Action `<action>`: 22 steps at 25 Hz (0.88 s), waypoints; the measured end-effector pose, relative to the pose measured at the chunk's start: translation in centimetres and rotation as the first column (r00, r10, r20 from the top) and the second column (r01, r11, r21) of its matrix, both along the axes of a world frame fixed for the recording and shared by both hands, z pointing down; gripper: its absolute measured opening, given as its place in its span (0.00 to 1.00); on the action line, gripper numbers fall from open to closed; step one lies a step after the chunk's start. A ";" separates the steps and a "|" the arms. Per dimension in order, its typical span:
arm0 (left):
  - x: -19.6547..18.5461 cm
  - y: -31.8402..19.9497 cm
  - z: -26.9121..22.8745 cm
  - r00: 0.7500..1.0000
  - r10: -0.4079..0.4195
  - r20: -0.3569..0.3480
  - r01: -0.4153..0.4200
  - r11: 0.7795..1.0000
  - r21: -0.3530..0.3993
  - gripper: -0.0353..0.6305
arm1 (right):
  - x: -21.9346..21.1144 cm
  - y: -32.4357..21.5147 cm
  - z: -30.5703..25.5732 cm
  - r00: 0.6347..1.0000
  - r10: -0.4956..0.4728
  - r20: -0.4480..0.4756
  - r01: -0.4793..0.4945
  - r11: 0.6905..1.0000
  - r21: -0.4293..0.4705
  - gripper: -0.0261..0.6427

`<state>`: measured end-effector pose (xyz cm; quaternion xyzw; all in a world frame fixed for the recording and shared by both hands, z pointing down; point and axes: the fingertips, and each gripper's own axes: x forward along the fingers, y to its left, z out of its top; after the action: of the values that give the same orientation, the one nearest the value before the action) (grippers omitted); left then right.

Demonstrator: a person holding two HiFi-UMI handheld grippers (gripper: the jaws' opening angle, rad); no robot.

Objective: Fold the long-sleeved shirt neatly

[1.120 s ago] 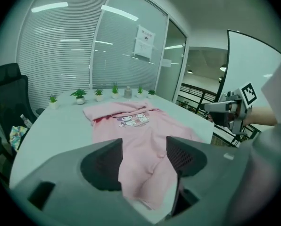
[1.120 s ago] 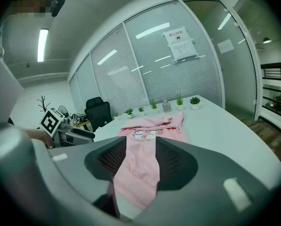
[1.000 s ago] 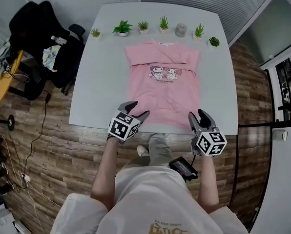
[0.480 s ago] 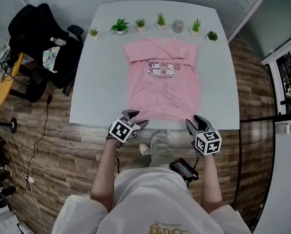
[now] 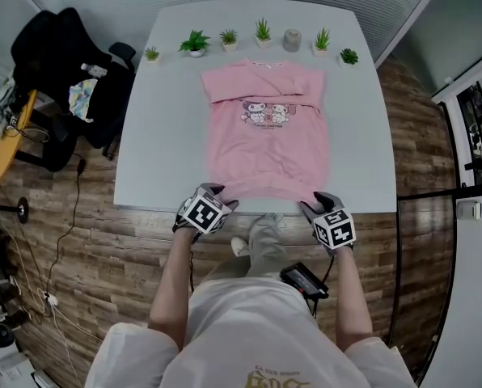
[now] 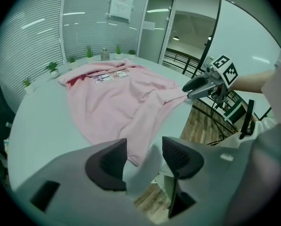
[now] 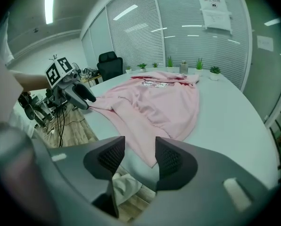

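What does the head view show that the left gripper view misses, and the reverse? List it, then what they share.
Only the head view: the yellow curved tabletop at the picture's left edge. Only the left gripper view: white paper notices on the slatted glass wall and a doorway with railings beyond. Both: the pink long-sleeved shirt lying on the white table, small green potted plants along its far edge.

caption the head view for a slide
Left tongs just closing, right tongs just opening, each loosely around a pink shirt hem corner
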<state>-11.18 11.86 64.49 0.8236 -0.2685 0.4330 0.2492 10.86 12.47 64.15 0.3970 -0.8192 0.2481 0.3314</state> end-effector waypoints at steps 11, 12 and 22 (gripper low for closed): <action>0.0 -0.9 1.3 0.997 -0.009 0.071 0.005 0.999 0.054 0.34 | 0.1 -0.9 1.0 0.995 -0.009 -0.100 0.014 0.999 0.050 0.32; 0.0 -0.9 1.3 0.997 -0.003 0.083 -0.002 0.998 0.060 0.33 | 0.2 -0.9 1.0 0.995 -0.011 -0.103 0.018 0.998 0.059 0.32; -1.0 -1.9 1.6 0.991 -0.091 0.095 0.087 0.995 0.049 0.17 | 1.0 -1.7 1.3 0.992 0.048 -0.115 -0.042 0.998 0.055 0.12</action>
<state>-12.18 9.96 66.09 0.7942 -0.3262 0.4549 0.2365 11.88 10.81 65.41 0.4378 -0.7954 0.2106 0.3623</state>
